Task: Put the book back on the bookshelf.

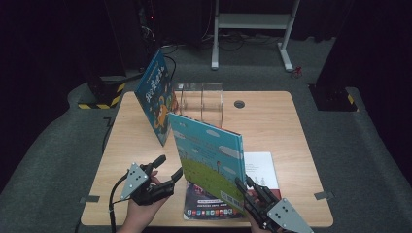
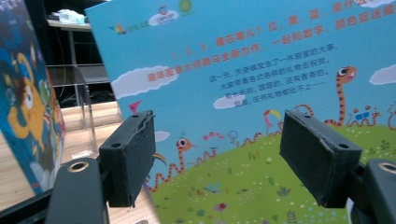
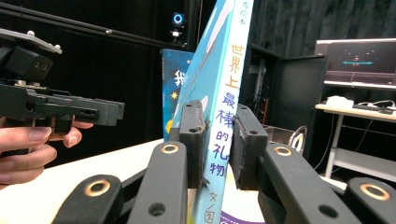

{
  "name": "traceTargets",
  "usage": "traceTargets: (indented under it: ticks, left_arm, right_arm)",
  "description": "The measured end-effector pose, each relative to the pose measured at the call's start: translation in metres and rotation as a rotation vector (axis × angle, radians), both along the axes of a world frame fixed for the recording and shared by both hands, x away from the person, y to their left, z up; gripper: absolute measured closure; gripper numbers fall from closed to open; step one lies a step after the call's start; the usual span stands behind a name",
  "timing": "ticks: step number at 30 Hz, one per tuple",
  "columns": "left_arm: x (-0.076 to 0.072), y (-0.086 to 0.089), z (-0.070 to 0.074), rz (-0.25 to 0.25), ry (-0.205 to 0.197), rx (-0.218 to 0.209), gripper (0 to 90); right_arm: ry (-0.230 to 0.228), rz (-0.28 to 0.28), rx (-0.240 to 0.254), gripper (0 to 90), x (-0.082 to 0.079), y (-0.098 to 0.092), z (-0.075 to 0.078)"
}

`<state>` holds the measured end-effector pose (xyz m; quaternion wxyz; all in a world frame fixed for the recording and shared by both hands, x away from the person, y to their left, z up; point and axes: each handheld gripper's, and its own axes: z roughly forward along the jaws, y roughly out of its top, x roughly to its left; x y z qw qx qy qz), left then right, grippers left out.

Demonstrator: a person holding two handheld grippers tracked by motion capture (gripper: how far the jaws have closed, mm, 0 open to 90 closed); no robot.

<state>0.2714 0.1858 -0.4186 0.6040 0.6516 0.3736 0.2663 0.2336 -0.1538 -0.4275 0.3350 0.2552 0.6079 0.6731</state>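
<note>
My right gripper [image 1: 246, 187] is shut on the spine of a light-blue picture book [image 1: 209, 155] and holds it upright, tilted, above the table; in the right gripper view both pads [image 3: 194, 135] press the spine [image 3: 229, 70]. My left gripper [image 1: 170, 167] stands open just left of that book. In the left gripper view its jaws [image 2: 217, 158] are well apart, with nothing between them and the book's cover [image 2: 261, 70] behind. A dark-blue book [image 1: 155, 94] leans against a clear acrylic holder [image 1: 201, 102] farther back.
Two books lie flat near the table's [image 1: 282, 126] front edge under the held one: a dark-covered one [image 1: 206, 208] and a white one [image 1: 262, 167]. A round cable hole [image 1: 239, 104] sits at the back. A white desk frame [image 1: 252, 22] stands beyond.
</note>
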Motion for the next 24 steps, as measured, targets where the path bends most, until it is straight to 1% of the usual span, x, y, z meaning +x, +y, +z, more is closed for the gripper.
traceTargets:
  ticks: [5,7,8,10,14,18,19,24]
  left_arm:
    - [0.006,-0.008,0.004,-0.019,-0.004,0.022,27.5]
    - [0.007,-0.01,0.003,-0.022,-0.005,0.014,27.9]
    - [0.008,-0.01,0.003,-0.022,-0.003,0.025,28.0]
    - [0.008,-0.009,0.001,-0.021,-0.002,0.032,28.1]
    - [0.01,-0.004,-0.003,-0.018,0.018,0.027,28.7]
    - [0.01,-0.002,-0.003,-0.019,0.017,0.022,29.1]
    - [0.011,-0.001,-0.003,-0.02,0.015,0.026,29.1]
    - [0.014,0.005,-0.005,-0.003,0.018,0.026,29.1]
  right_arm:
    - [-0.012,-0.014,-0.003,77.2,0.001,0.004,-0.001]
    - [-0.015,-0.017,-0.006,77.2,0.002,0.006,0.0]
    - [-0.018,-0.018,-0.005,77.2,0.003,0.006,0.0]
    - [-0.022,-0.02,-0.008,77.3,0.003,0.008,0.0]
    - [-0.026,-0.025,-0.012,77.4,0.006,0.012,0.002]
    - [-0.028,-0.035,-0.02,77.3,0.009,0.017,0.003]
    - [-0.03,-0.036,-0.025,77.3,0.01,0.019,0.003]
    - [-0.04,-0.044,-0.049,77.3,0.016,0.025,0.007]
